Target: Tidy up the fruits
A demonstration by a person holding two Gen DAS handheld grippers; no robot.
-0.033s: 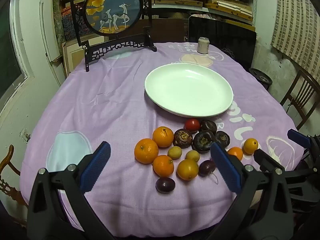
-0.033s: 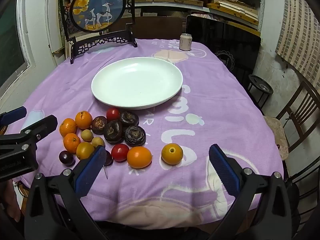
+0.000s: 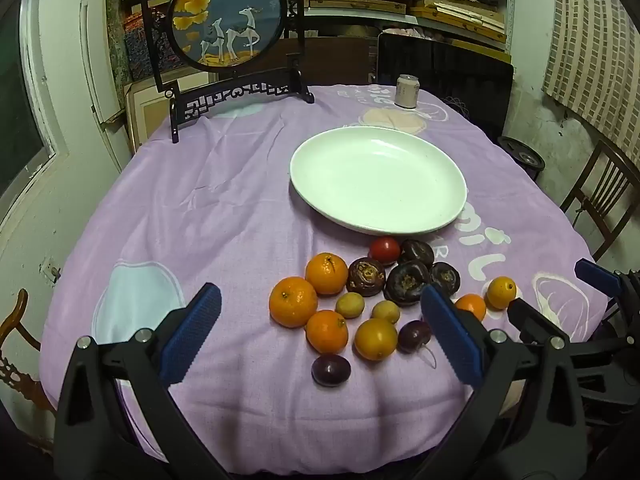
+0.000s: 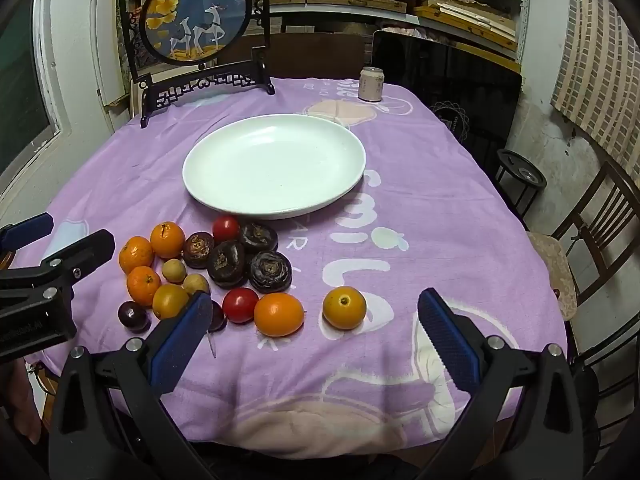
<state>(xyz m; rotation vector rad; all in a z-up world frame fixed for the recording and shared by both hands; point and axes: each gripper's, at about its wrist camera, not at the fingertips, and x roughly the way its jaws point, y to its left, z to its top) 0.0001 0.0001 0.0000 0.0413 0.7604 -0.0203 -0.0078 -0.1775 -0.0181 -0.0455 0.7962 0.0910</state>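
Note:
A heap of fruit lies on the purple cloth in front of an empty white plate [image 3: 378, 178] [image 4: 274, 164]: several oranges [image 3: 293, 301] [image 4: 279, 315], dark brown fruits [image 3: 407, 282] [image 4: 270, 271], red tomatoes [image 3: 384, 249] [image 4: 240, 304], small yellow fruits [image 3: 349, 305], dark plums [image 3: 331, 369]. One yellow-orange fruit [image 4: 344, 307] lies apart to the right. My left gripper [image 3: 320, 336] is open and empty above the near edge of the heap. My right gripper [image 4: 316, 336] is open and empty, just before the right-hand fruits.
A framed round deer picture on a black stand [image 3: 226, 20] stands at the table's far left. A drink can [image 3: 407, 91] stands at the far edge. Wooden chairs [image 4: 592, 240] stand to the right. A dark panel [image 4: 444, 80] leans behind the table.

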